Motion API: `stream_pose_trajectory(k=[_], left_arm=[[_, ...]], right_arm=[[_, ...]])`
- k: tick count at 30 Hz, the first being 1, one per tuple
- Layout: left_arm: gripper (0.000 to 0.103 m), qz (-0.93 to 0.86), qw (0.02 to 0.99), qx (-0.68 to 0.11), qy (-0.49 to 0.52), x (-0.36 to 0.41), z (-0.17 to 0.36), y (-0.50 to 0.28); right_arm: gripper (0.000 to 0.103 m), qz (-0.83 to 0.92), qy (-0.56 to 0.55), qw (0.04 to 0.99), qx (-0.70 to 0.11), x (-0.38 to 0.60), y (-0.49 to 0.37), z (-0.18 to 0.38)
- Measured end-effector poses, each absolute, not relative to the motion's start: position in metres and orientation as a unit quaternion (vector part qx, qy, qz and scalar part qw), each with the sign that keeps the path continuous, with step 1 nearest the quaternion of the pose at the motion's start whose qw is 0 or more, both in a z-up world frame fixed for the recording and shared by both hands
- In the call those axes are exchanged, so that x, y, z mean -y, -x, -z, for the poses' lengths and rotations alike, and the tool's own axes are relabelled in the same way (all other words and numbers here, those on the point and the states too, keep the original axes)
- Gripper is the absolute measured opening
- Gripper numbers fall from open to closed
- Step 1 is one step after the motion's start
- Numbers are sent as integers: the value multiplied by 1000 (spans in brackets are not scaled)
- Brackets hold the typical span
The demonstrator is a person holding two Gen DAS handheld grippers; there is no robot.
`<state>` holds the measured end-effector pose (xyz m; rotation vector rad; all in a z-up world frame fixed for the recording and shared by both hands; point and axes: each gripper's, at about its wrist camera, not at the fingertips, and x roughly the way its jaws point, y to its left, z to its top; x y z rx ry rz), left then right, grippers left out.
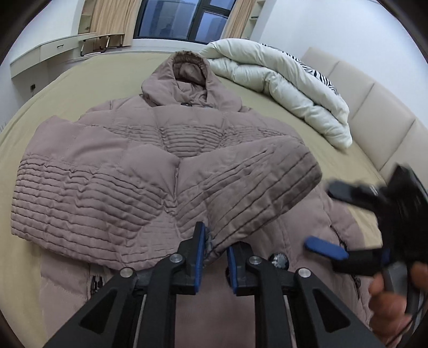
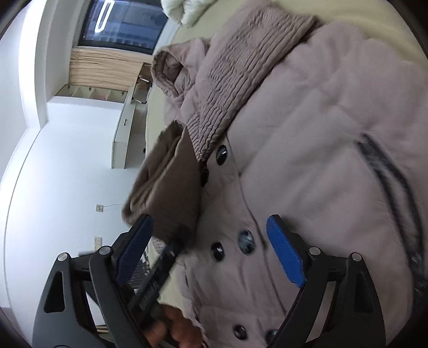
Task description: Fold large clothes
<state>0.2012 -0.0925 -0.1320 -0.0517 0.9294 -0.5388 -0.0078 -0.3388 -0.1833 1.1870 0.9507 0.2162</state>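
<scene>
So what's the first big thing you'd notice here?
A huge puffy brown coat lies spread across the bed, hood up top, both sleeves folded over its front. The left gripper pinches one sleeve's cuff, the right gripper gapes open above the buttons. A white duvet is heaped behind.

Left gripper clamped on cloth; right gripper spread wide.

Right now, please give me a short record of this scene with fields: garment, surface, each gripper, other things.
garment: padded coat with hood, lying flat, both sleeves folded across the chest
surface: bed sheet
left gripper: shut on the cuff of one sleeve
right gripper: open, holding nothing, above the coat's buttons
other things: white duvet bunched beside the hood; headboard; window
</scene>
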Motion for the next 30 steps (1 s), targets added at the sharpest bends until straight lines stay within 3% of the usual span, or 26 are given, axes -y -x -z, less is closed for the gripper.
stream_pose_trajectory(k=[3, 4, 7, 14, 16, 19, 21, 25, 30], left_arm=[[44, 272, 855, -440, 35, 92, 136, -192], [47, 269, 857, -438, 35, 84, 140, -176], [47, 269, 854, -443, 40, 77, 145, -166], [59, 274, 856, -434, 66, 55, 133, -152], [61, 268, 859, -430, 79, 41, 132, -147], [63, 251, 857, -435, 114, 13, 134, -141], [63, 237, 856, -438, 137, -5, 137, -138], [63, 203, 858, -438, 174, -39, 139, -138], [64, 169, 864, -425, 209, -66, 132, -152]], right_arm=[[88, -119, -570, 687, -434, 330, -16, 191], [88, -122, -581, 680, -431, 329, -19, 191], [88, -128, -612, 668, -404, 331, -24, 190], [86, -98, -610, 639, -459, 324, -59, 215], [76, -108, -570, 661, -477, 315, -69, 207], [37, -104, -502, 686, -516, 302, -81, 204], [24, -104, -466, 707, -522, 296, -85, 195], [19, -123, -351, 780, -504, 268, -94, 133], [17, -149, -281, 853, -413, 263, -117, 22]])
